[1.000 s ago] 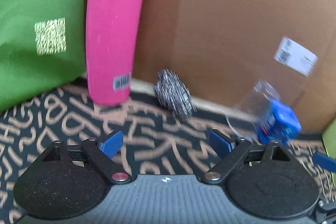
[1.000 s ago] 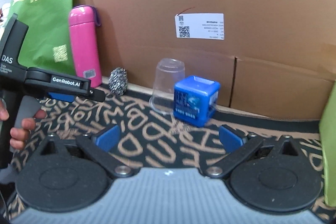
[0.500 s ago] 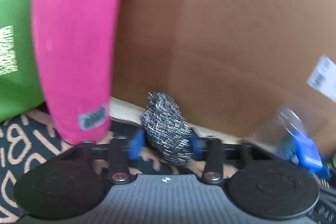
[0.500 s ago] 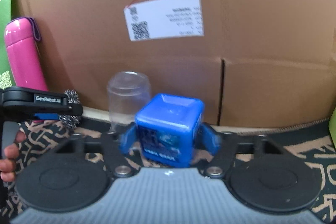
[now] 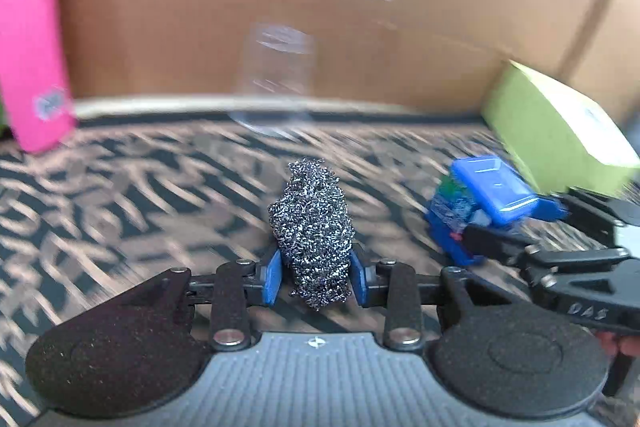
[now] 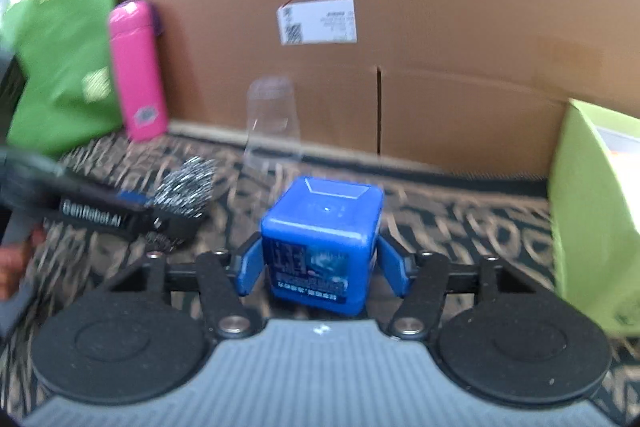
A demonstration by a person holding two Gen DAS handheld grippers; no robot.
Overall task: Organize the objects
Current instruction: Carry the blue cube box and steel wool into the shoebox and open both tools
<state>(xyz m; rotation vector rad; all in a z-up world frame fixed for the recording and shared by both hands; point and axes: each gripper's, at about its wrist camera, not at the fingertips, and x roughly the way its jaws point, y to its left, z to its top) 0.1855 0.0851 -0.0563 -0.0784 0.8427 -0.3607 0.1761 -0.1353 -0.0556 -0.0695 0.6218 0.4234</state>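
My left gripper [image 5: 316, 279] is shut on a steel wool scourer [image 5: 312, 231] and holds it above the patterned mat [image 5: 140, 211]. My right gripper [image 6: 322, 267] is shut on a blue cube box [image 6: 320, 239], also off the mat. In the left wrist view the blue cube box [image 5: 476, 203] and the right gripper [image 5: 496, 227] are at the right. In the right wrist view the scourer [image 6: 184, 191] and the left gripper [image 6: 160, 215] are at the left.
A clear upturned plastic cup [image 6: 272, 123] stands by the cardboard wall [image 6: 400, 7]. A pink bottle [image 6: 138, 71] and a green bag [image 6: 60, 39] are at the back left. A lime-green box [image 6: 592, 211] stands at the right.
Both grippers closed on their objects, the left on the scourer and the right on the blue cube box, then lifted and pulled back from the cardboard wall. The views are motion-blurred.
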